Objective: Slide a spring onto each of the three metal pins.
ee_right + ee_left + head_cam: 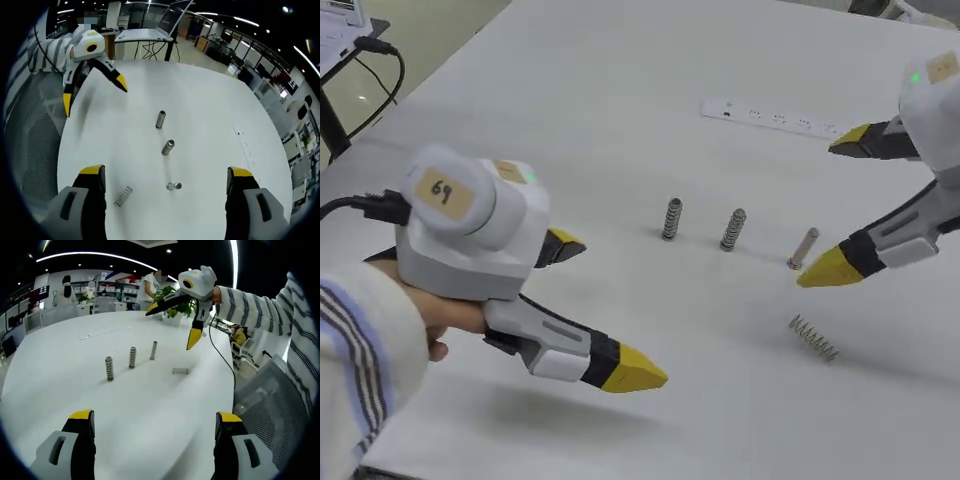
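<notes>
1. Left gripper (600,305): low over the near-left part of the white table (620,60). Jaws spread wide, nothing between them. Well apart from every pin.
2. First pin (671,218): upright, with a spring coiled round it. Judged done.
3. Second pin (733,229): just right of the first, upright, likewise sleeved in a spring.
4. Bare pin (803,248): third in the row, plain metal, no coil on it. One step of the task is left.
5. Loose spring (813,338): lies flat on the table near the bare pin, on the person's side, touching nothing.
   - Handling, as a judgement: very light, thin wire, soft along its length and firmer across. It is apt to roll on the smooth top and to pop free if squeezed hard.
   - Best hold: a gentle pinch across the coils near mid-length, leaving one end open to go over the pin tip.
6. Right gripper (832,205): hovers at the right, jaws gaping, empty.
   - Its lower jaw tip is near the bare pin; the loose spring lies beyond that tip toward the person, apart from it.
   - In the right gripper view the loose spring sits between the jaws, toward the left-hand one, and the bare pin is near centre.
   - This is the closer tool; it likely needs to drop and turn slightly toward the coil.
</notes>
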Motion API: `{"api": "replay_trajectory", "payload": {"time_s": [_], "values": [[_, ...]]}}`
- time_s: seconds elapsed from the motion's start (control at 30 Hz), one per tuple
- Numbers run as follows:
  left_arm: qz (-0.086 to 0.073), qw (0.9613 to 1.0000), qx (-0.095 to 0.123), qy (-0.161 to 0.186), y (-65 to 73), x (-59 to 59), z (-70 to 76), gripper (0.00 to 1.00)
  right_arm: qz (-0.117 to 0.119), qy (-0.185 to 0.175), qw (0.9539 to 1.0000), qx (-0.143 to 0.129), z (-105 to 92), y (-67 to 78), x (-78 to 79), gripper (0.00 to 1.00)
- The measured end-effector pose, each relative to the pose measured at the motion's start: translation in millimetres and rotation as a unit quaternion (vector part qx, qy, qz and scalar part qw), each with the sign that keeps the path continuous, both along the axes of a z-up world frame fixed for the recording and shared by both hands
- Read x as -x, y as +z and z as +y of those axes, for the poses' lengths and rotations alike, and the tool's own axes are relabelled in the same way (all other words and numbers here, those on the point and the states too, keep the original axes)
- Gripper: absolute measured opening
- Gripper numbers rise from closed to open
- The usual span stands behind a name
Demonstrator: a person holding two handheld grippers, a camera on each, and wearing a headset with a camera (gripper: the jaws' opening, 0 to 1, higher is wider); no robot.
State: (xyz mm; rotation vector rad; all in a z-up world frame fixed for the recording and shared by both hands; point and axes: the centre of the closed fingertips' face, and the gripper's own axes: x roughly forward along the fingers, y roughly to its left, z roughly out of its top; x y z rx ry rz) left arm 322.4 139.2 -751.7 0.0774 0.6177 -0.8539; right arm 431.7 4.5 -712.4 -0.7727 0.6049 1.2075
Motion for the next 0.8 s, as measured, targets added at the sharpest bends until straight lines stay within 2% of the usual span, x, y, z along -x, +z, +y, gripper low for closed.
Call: {"api": "replay_trajectory", "payload": {"time_s": [0.23,0.27,0.37,0.53,0.6,0.8], "values": [[0.000,1.0000,0.001,0.000,4.0,1.3,0.3,0.98,-0.002,-0.050,0.9980,-0.038,-17.3,4.0,7.3,0.99],[-0.001,1.0000,0.000,0.000,4.4,1.3,0.4,0.98,0.000,-0.059,0.9972,-0.046,-19.2,4.8,13.1,0.99],[-0.004,1.0000,-0.001,-0.001,5.3,1.3,0.9,0.98,0.002,-0.075,0.9957,-0.055,-25.0,5.9,17.3,0.99],[-0.009,1.0000,-0.004,0.000,7.6,-0.3,3.9,0.98,0.005,-0.110,0.9904,-0.083,-35.0,9.4,26.3,0.99],[-0.010,0.9999,-0.003,0.001,8.5,-1.0,5.7,0.98,0.007,-0.119,0.9891,-0.086,-40.2,7.5,29.3,0.99],[-0.014,0.9999,-0.003,0.006,12.8,-3.0,10.8,0.98,0.011,-0.157,0.9814,-0.110,-52.3,4.1,42.1,0.99]]}}
